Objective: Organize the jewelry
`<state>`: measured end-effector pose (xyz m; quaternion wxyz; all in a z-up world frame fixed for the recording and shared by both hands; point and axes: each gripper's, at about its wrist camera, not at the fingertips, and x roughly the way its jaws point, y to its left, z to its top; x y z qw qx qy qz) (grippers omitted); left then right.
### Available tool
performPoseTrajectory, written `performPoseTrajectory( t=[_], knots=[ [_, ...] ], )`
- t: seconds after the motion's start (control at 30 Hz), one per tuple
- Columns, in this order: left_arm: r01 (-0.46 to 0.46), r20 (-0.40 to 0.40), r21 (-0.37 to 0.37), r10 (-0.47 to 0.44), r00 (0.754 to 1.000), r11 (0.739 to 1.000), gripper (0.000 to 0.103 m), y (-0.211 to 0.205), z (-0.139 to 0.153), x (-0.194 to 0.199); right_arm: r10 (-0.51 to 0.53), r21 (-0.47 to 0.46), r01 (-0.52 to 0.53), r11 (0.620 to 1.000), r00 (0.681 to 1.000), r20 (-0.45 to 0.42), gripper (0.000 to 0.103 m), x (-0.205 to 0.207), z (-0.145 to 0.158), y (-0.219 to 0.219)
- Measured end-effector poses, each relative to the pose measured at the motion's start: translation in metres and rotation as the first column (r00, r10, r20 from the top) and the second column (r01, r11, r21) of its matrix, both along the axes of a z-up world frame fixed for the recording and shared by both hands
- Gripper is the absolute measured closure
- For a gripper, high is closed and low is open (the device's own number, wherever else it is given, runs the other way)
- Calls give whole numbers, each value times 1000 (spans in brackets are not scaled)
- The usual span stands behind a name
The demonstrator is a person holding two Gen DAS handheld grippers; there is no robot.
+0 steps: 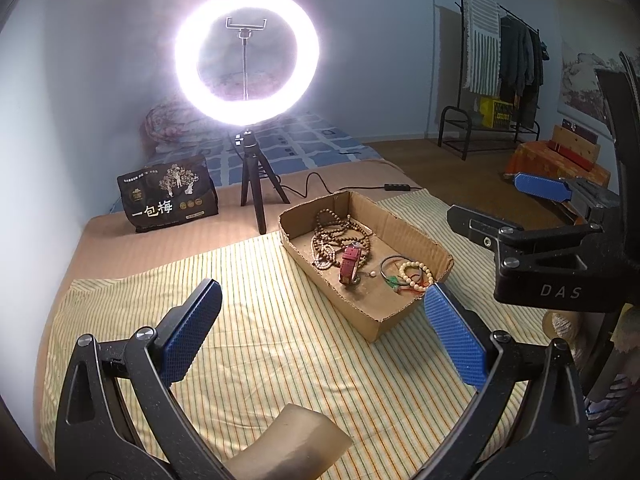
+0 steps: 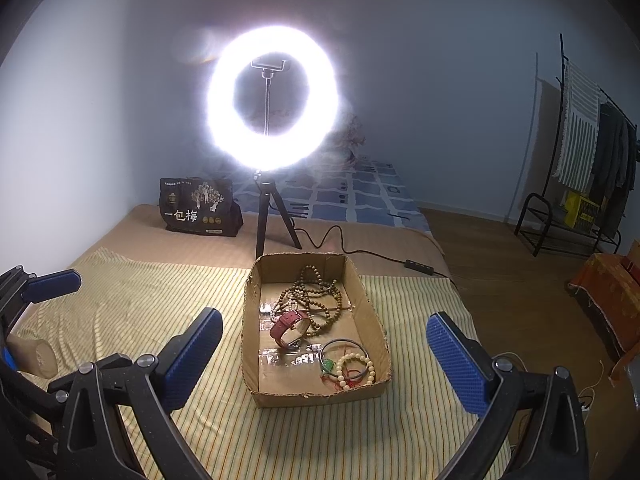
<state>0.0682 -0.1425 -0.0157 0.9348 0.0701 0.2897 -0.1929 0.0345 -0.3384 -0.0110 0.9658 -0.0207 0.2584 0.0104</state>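
Jewelry lies in the cardboard box on the striped cloth: brown beads, red watch, pale bracelet. We hold our left gripper and right gripper spread wide, empty, above the cloth. The ring light glares out everything behind it.

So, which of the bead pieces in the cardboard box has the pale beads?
The small cream-coloured bead bracelet, lying at the near end of the box beside the thin dark bangle. The long brown wooden bead strand farther back is much darker.

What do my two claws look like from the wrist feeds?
Both match: the left claw and right claw have black angular frames with silver screws and flat blue textured pads. The right claw's body reads "DAS" in the left view. No sleeves visible.
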Motion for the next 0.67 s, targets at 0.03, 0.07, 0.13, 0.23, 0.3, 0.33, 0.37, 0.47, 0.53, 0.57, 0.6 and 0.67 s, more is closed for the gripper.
performPoseTrajectory(
  t=[0.03,0.07,0.13,0.23,0.3,0.33,0.37,0.47,0.53,0.57,0.6,0.67],
  knots=[
    [-2,-1,-1,2,1000,1000,0,0,0,0,1,-2,-1,1000,1000,0,0,0,0,0],
    [-4,-1,-3,4,1000,1000,0,0,1,-1,1,-4,-1,1000,1000,-1,0,0,-1,1],
    [-6,-2,-6,6,1000,1000,0,1,1,0,1,-4,-1,1000,1000,-1,0,0,-1,1],
    [-13,-5,-6,13,1000,1000,0,2,2,-1,0,-5,0,1000,1000,0,0,0,-1,0],
    [-19,-6,-8,18,1000,1000,0,3,2,0,-3,-3,3,1000,1000,0,0,0,-2,0],
    [-20,-6,-10,20,1000,1000,0,3,3,0,-4,-3,4,1000,1000,-1,0,1,-2,0],
    [-21,-6,-10,21,1000,1000,0,3,3,0,-4,-2,4,1000,1000,-1,0,1,-2,0],
    [-25,-5,-7,25,1000,1000,0,4,3,0,-3,-1,3,1000,1000,-5,0,1,-3,1],
    [-24,-2,-7,24,1000,1000,0,4,3,-1,-1,-2,1,1000,1000,-8,0,1,-3,1],
    [-26,6,-8,26,1000,1000,0,5,4,-1,0,-3,0,1000,1000,-8,0,1,-4,2],
    [-31,12,-9,31,999,999,0,5,5,-2,1,-5,-1,1000,1000,-9,0,1,-4,2],
    [-36,17,-9,36,999,999,0,5,6,-2,1,-8,-2,1000,1000,-10,0,0,-4,3]
  ],
)
